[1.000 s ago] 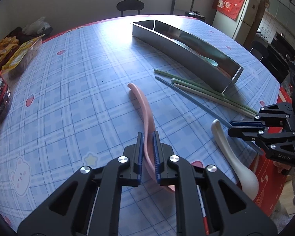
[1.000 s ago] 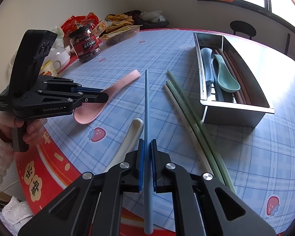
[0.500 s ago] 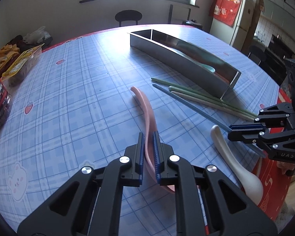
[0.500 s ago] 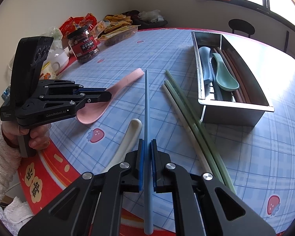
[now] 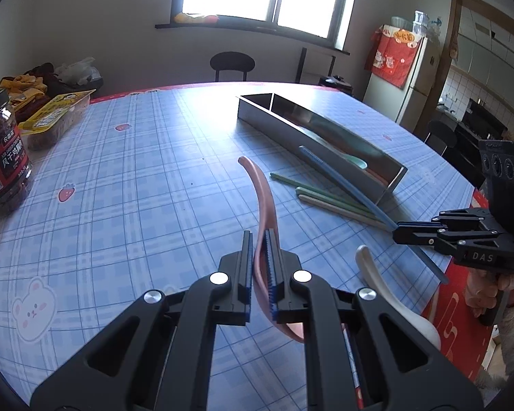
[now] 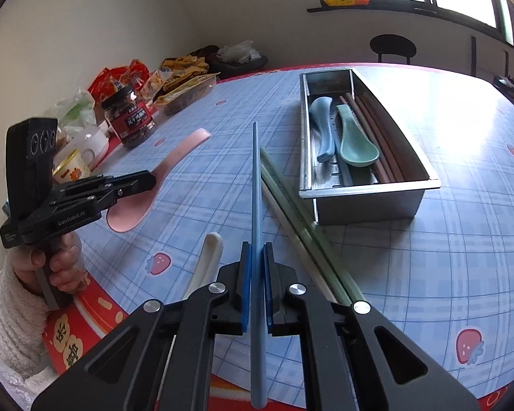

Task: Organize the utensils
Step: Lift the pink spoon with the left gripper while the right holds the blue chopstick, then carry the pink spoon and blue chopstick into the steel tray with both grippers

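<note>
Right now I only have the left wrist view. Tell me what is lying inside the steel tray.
Observer: In the steel tray, a blue spoon and a green spoon lie side by side, with reddish-brown chopsticks to their right.
Operator: Report the right gripper's hold.
Observer: The right gripper is shut on the blue chopstick, gripping well short of its near end, which sticks out behind the jaws.
Operator: Describe my pink spoon's bowl.
Observer: The pink spoon has its bowl hanging below the left gripper, hollow side facing the right camera.
</note>
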{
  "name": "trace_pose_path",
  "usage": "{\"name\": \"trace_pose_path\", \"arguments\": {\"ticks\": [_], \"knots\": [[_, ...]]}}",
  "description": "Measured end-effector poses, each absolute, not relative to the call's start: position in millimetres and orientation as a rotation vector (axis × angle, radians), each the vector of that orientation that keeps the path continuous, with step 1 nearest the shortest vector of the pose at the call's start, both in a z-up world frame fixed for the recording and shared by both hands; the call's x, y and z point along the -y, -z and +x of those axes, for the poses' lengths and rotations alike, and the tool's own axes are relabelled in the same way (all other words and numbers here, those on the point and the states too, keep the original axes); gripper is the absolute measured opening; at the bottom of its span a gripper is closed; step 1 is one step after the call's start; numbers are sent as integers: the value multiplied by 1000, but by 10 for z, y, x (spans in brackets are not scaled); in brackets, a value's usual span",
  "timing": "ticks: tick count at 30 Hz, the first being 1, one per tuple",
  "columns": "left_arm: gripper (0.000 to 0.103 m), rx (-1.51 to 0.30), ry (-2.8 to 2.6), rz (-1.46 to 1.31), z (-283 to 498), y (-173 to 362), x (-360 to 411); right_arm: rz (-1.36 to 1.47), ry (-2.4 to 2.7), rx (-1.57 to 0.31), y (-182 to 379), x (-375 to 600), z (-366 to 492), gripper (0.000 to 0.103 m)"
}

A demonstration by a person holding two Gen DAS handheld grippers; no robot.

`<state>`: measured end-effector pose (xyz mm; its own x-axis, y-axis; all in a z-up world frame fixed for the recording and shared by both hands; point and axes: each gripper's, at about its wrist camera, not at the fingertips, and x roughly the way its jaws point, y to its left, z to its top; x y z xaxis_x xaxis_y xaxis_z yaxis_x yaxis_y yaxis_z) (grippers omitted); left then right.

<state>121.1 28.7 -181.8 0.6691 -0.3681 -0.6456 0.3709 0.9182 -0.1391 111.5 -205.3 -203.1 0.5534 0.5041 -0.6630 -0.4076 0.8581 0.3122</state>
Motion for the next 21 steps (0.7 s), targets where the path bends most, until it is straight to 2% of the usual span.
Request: {"name": "trace_pose_path", "arguments": {"ticks": [14, 18, 21], "knots": [[11, -635, 337, -67, 1099, 1705, -477, 232, -554, -744, 1896, 2275, 1103, 7], [11, -642, 300, -80, 1142, 1672, -487, 277, -604, -737, 1745, 2376, 1222, 7], [11, -643, 293, -107, 1206, 1588, -396, 210, -597, -711, 1579, 2364, 1417, 7]]}}
